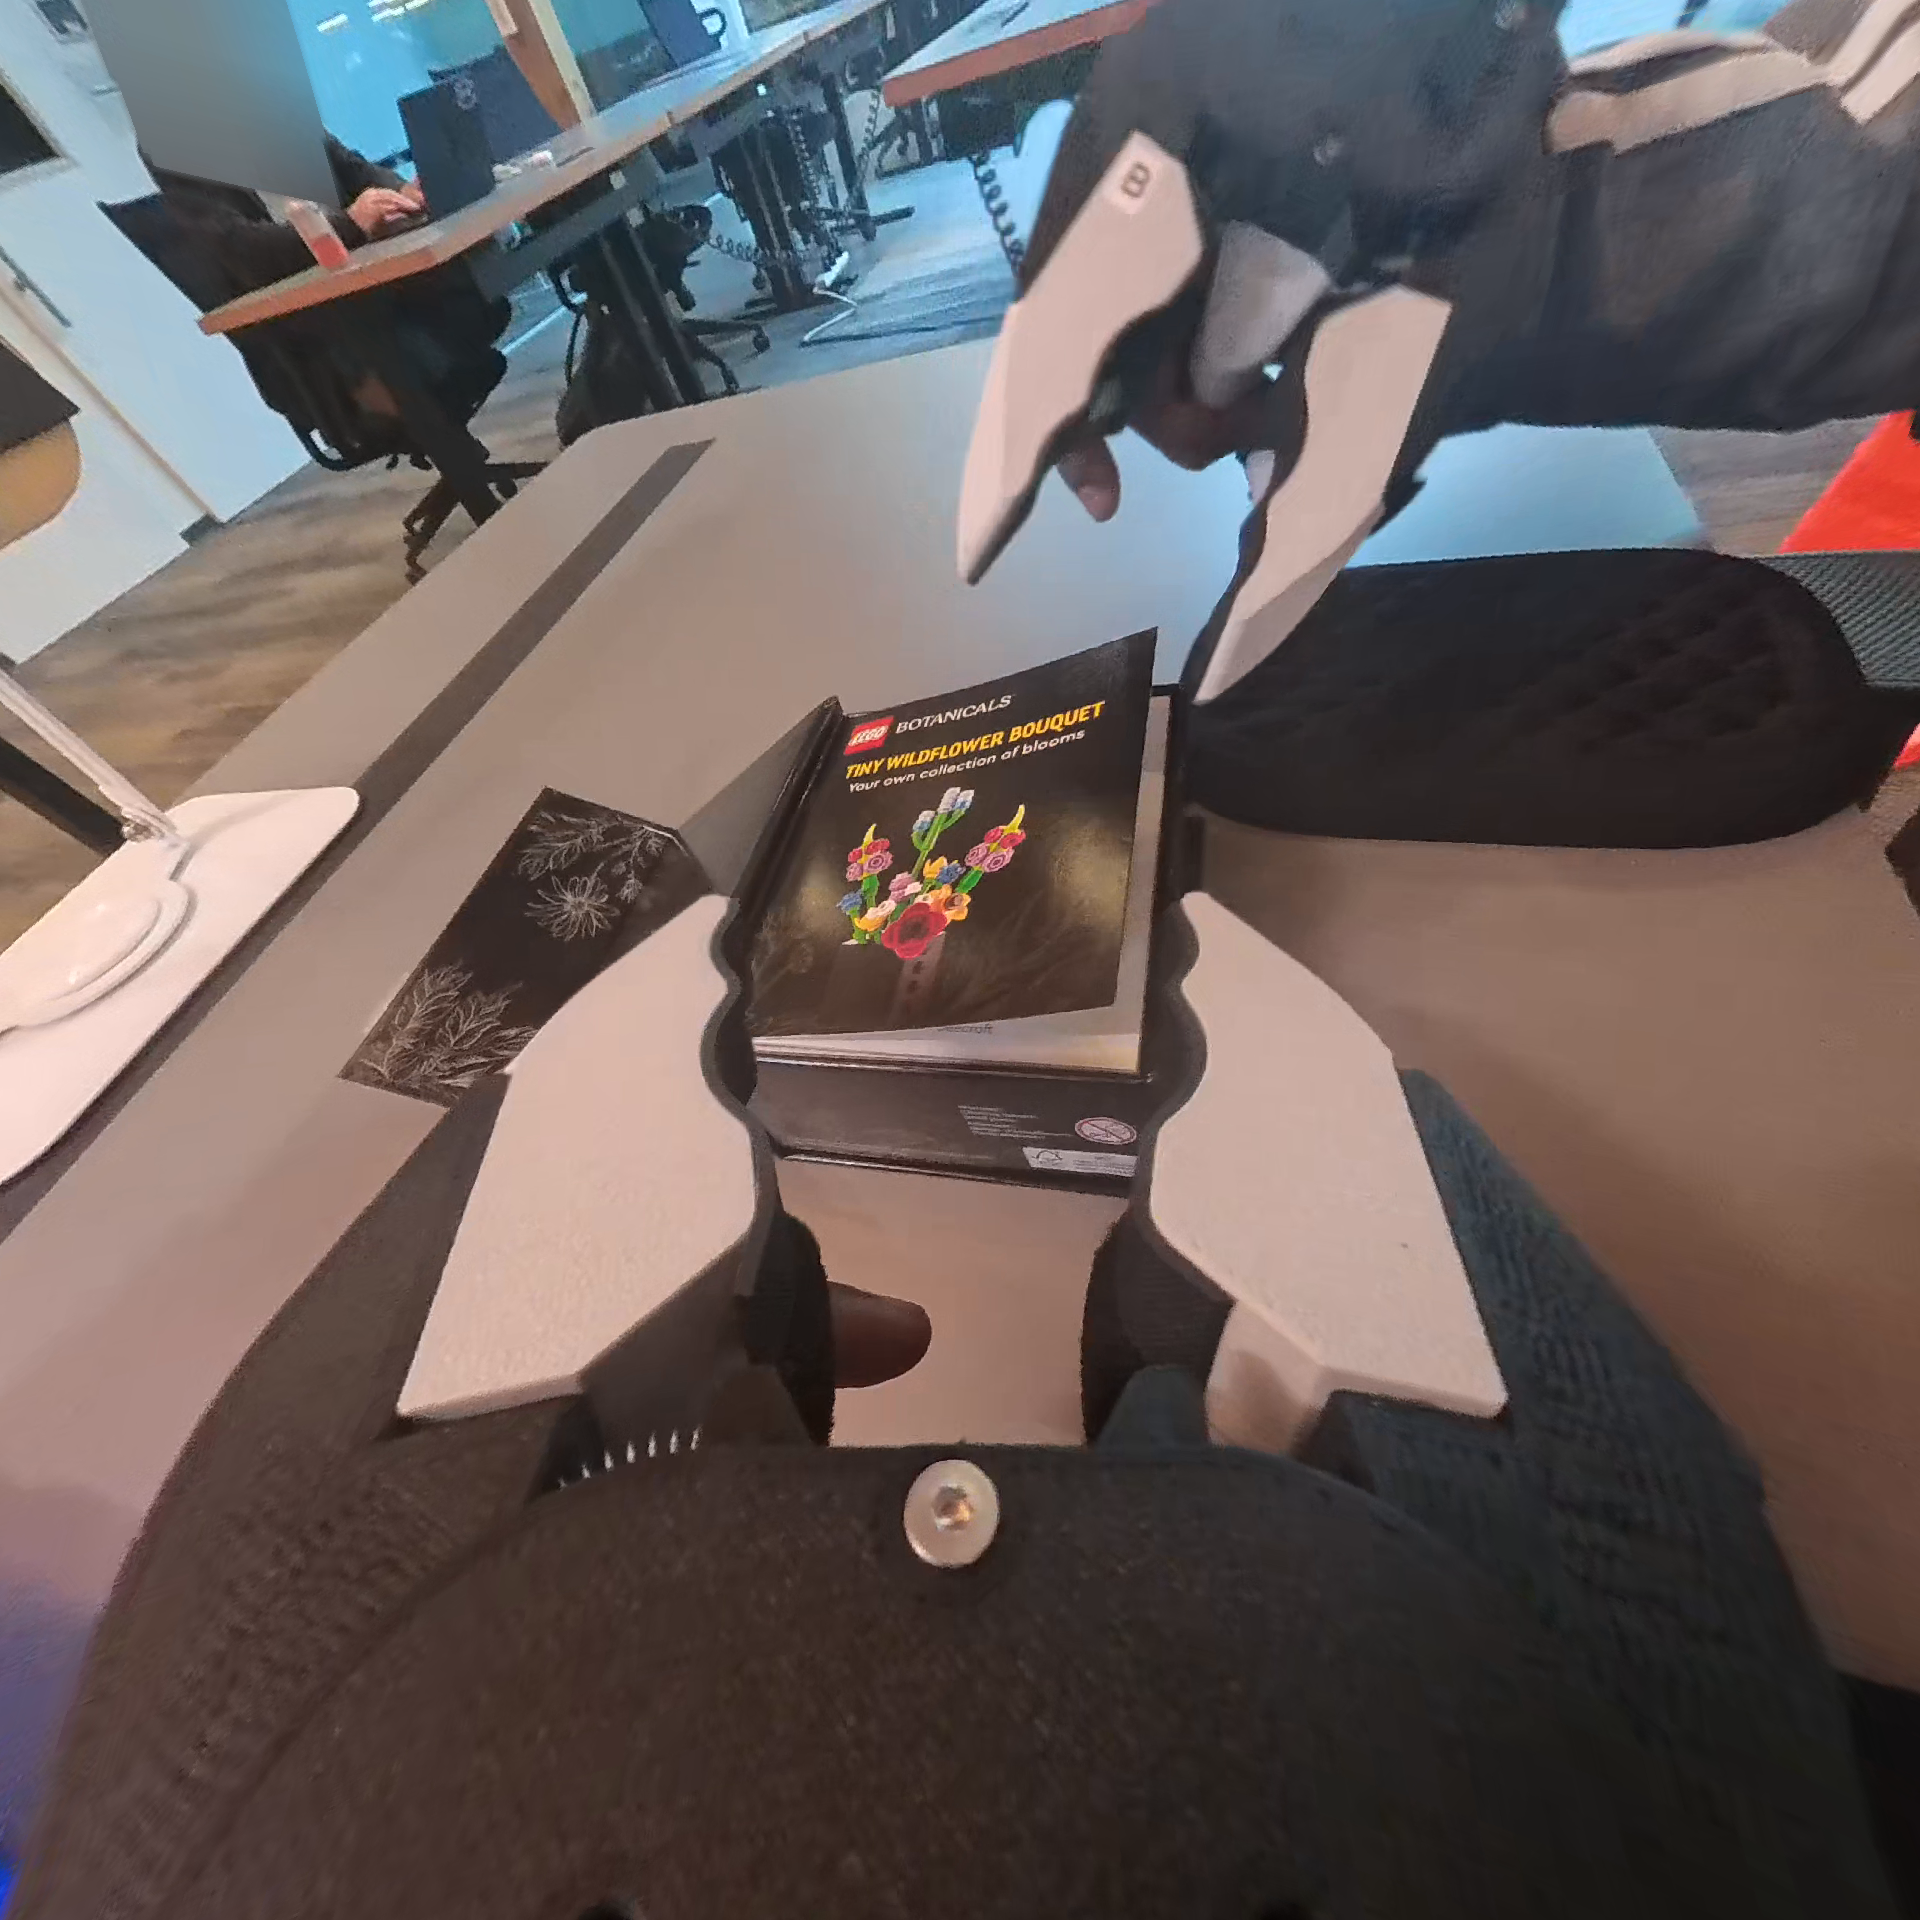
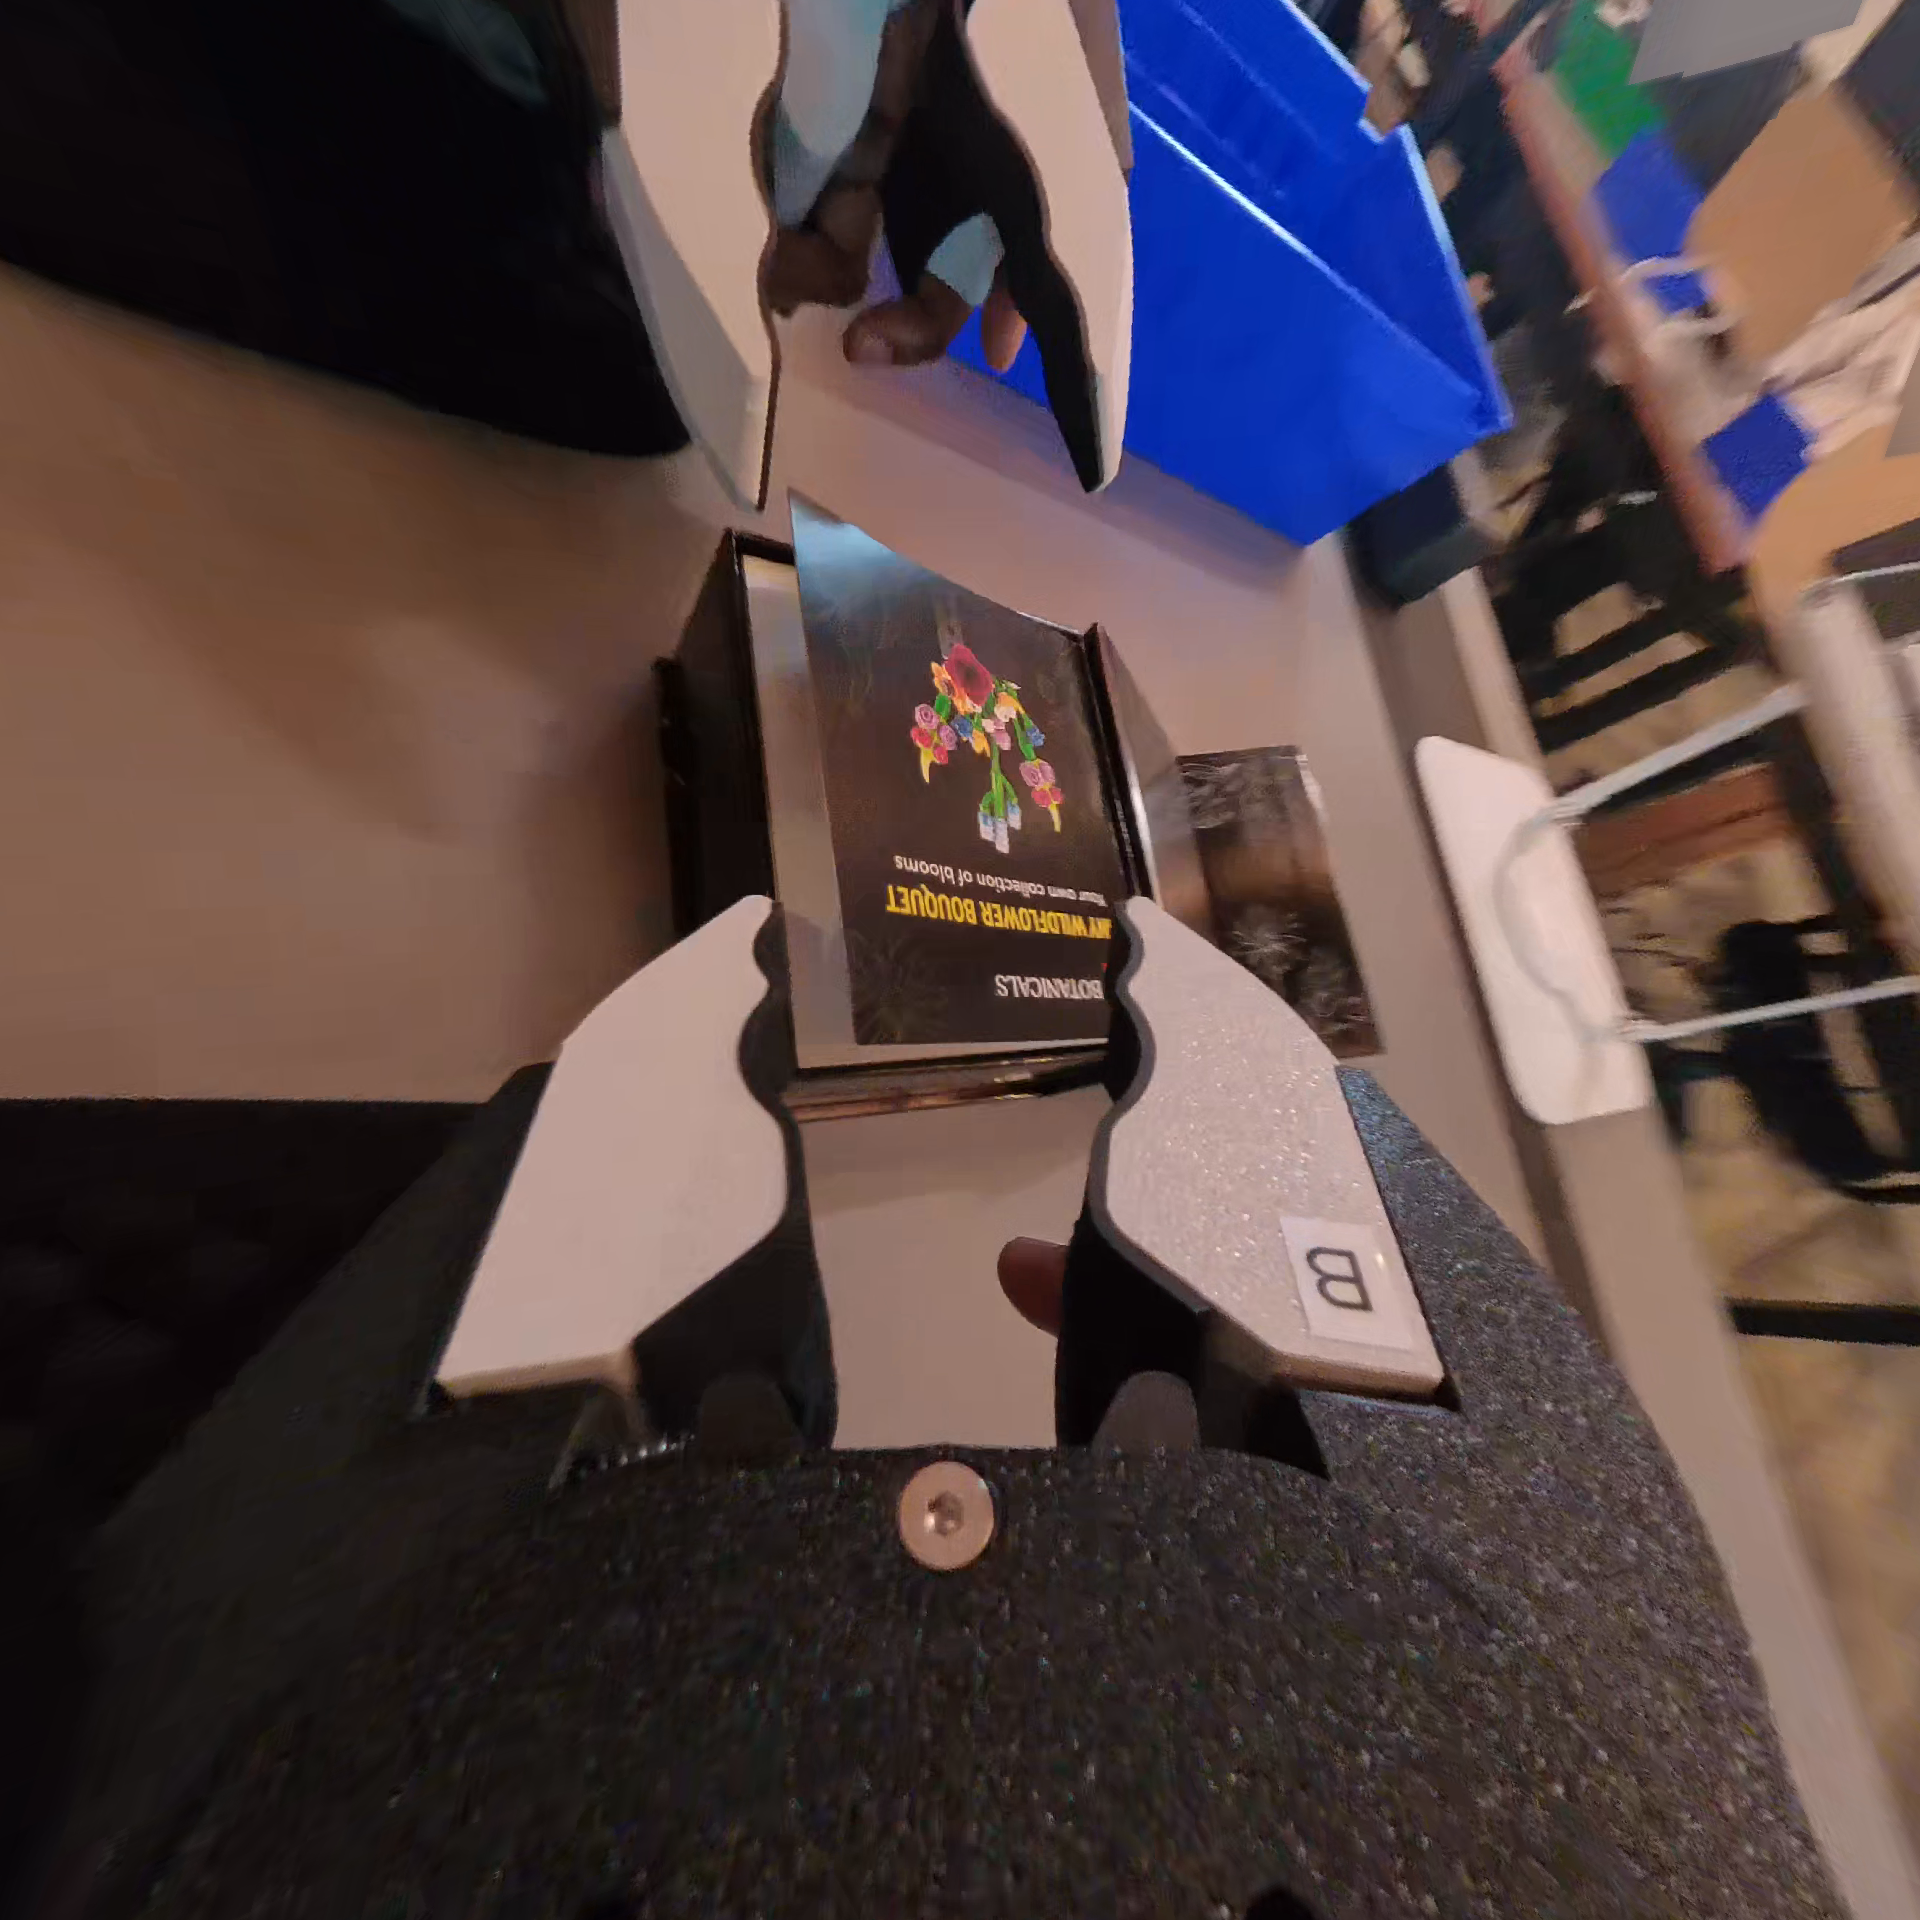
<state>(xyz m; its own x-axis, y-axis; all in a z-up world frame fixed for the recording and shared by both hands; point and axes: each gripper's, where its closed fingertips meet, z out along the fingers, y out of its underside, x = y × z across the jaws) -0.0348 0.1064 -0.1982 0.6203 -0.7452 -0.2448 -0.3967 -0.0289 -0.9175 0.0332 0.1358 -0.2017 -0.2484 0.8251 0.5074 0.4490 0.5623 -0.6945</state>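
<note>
**Two open claws over a black box with a booklet**

Seen only from the left wrist: a person seated at a far desk [image 1: 312, 239] around 10 o'clock, and a black mesh cushion [image 1: 1507, 696] at 2 o'clock. Seen only from the right wrist: a blue bin [image 2: 1278, 312] at 1 o'clock.

Left gripper [image 1: 951, 935]: spread wide, wider than the box, holding nothing, fingertips flanking the black box [image 1: 935, 1127] without visibly pressing on it. Right gripper [image 2: 945, 935]: parted somewhat less, likewise bare, hanging above the far edge of the box, clear of it in the left wrist view.

In the open box, on the grey table [image 1: 831, 540]: a black booklet [image 1: 966, 862] with a flower picture, lying on top, cover curling up. Lid flap [image 1: 520, 935] with white plant drawings folded out at 9 o'clock. White lamp base [image 1: 156, 914] farther toward 9 o'clock.
</note>
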